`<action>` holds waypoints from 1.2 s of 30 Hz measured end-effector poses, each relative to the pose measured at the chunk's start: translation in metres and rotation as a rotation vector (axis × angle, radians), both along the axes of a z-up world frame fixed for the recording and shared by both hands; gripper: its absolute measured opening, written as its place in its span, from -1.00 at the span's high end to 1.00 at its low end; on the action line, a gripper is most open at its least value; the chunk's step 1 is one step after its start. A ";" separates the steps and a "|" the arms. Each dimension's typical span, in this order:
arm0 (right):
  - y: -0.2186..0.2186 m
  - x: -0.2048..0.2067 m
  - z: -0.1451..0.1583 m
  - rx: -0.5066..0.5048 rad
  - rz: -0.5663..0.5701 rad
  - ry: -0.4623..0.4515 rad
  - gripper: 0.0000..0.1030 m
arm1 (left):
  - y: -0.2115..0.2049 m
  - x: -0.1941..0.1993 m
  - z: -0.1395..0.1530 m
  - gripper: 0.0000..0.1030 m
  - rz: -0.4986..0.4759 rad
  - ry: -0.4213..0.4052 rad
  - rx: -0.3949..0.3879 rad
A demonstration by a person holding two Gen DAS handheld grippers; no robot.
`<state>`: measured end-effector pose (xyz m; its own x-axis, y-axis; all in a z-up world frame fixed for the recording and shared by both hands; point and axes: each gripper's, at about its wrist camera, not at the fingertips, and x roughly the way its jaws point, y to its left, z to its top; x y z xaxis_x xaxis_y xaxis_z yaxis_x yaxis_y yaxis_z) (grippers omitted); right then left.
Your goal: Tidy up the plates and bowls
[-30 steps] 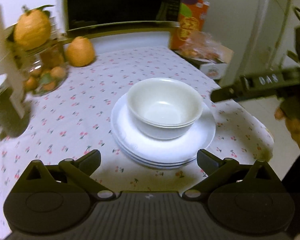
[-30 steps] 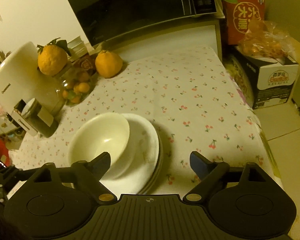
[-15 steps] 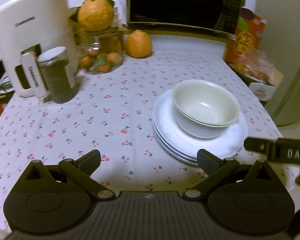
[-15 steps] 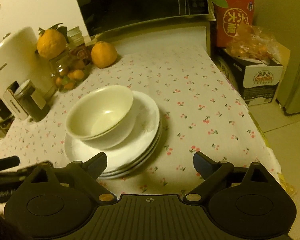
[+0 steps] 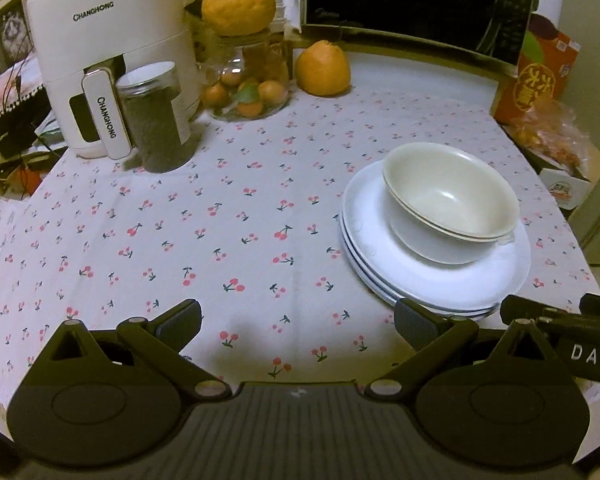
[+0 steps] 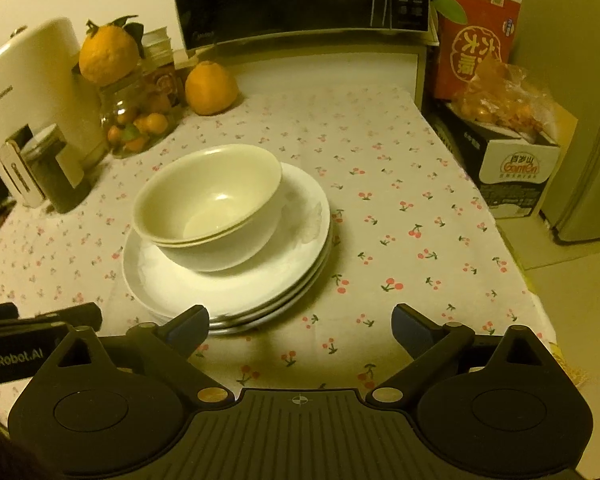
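Nested cream bowls (image 5: pixel 452 196) sit on a stack of white plates (image 5: pixel 380 256) on the cherry-print tablecloth; the bowls (image 6: pixel 208 200) and plates (image 6: pixel 300 248) also show in the right wrist view. My left gripper (image 5: pixel 298 322) is open and empty, near the table's front edge, left of the stack. My right gripper (image 6: pixel 300 326) is open and empty, just in front of the stack, its left finger near the plates' rim. The right gripper's body (image 5: pixel 564 332) shows at the left view's right edge.
At the back stand a white appliance (image 5: pixel 104 52), a dark jar (image 5: pixel 156 120), a glass jar of small oranges (image 5: pixel 252 84) topped by a large orange, another orange (image 5: pixel 324 68) and a microwave (image 5: pixel 412 0). Boxes (image 6: pixel 512 160) sit off the table's right edge.
Both grippers have drawn back and turned. The stack has shifted right in the left view and toward the centre in the right view. Bowls and plates have not moved.
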<state>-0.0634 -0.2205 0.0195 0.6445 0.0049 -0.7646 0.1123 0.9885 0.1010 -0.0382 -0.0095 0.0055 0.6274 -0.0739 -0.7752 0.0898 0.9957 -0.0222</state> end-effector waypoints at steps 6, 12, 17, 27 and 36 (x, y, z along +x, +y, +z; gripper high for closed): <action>0.002 -0.001 0.000 0.006 0.016 0.003 -0.93 | -0.001 -0.002 0.001 -0.99 0.003 0.000 0.012; 0.002 -0.001 0.000 0.010 0.023 0.006 -0.93 | -0.001 -0.002 0.000 -0.99 0.004 0.001 0.016; 0.003 -0.001 -0.001 0.009 0.024 0.012 -0.93 | 0.000 -0.002 0.000 -0.99 0.002 0.002 0.018; 0.004 0.000 -0.002 0.006 0.027 0.014 -0.93 | 0.000 -0.002 0.000 -0.99 0.004 0.004 0.017; 0.003 0.000 -0.003 0.006 0.027 0.015 -0.93 | 0.000 -0.002 0.001 -0.99 0.001 0.002 0.019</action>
